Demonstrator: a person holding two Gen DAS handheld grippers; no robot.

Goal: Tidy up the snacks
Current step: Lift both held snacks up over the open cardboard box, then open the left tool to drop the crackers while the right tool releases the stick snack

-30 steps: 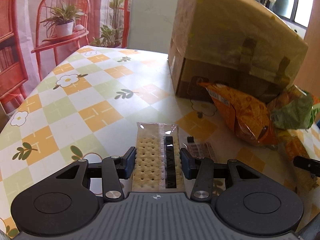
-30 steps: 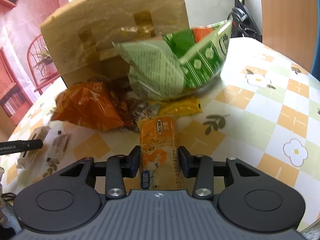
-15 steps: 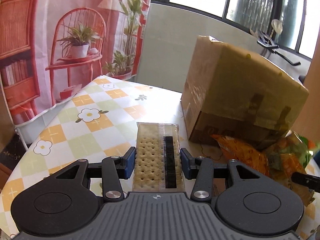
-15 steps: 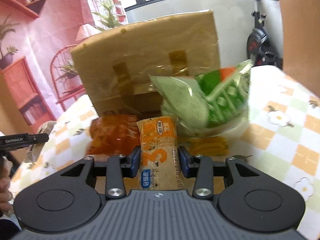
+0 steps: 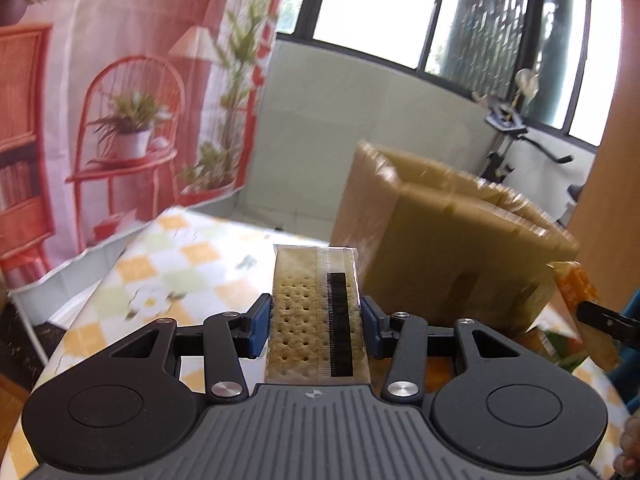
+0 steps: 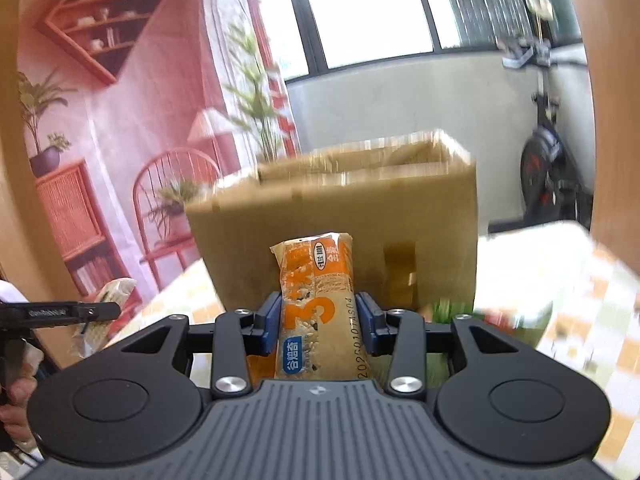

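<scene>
While the left gripper [image 5: 316, 322] pinches a cracker pack [image 5: 314, 316] and the right gripper [image 6: 318, 324] pinches an orange snack bar [image 6: 316, 308], both snacks hang near the tall cardboard box [image 6: 340, 224]. Either snack could bump the near wall and slip out if carried too low.

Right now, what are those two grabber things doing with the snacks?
A person is tidying snacks with a grabber in each hand. The left gripper is clamped on a clear-wrapped cracker pack, and the right gripper is clamped on an orange snack bar. Both snacks are held up in the air in front of a big cardboard box standing on the checkered table. Neither snack is in the box yet.
</scene>
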